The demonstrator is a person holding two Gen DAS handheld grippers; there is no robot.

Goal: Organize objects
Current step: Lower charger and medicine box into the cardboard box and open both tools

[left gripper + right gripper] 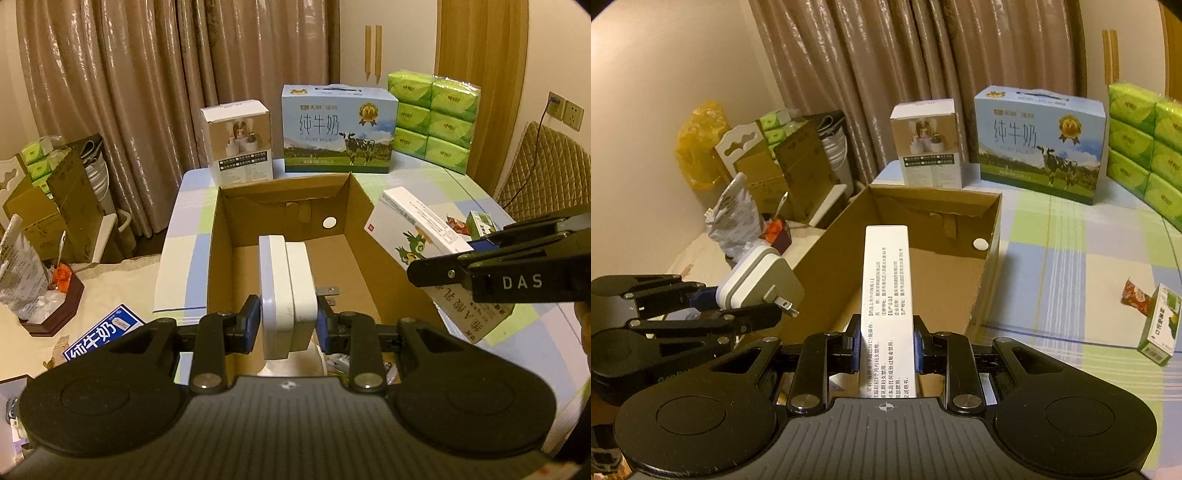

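My left gripper (288, 328) is shut on a white plug adapter (286, 295), held above the near end of an open cardboard box (218, 251). It also shows in the right wrist view (757, 284), prongs pointing right. My right gripper (886, 343) is shut on a white medicine box (886, 295) with printed text, held over the cardboard box's (827, 243) near edge. In the left wrist view the medicine box (413, 229) shows green parrots and hangs at the cardboard box's right wall. The box floor looks bare.
A small green box (1160, 325) and a red snack packet (1136, 295) lie on the checked tablecloth at right. A blue milk carton case (338, 129), a white product box (240, 140) and green tissue packs (432, 122) stand behind. Clutter lies left (48, 280).
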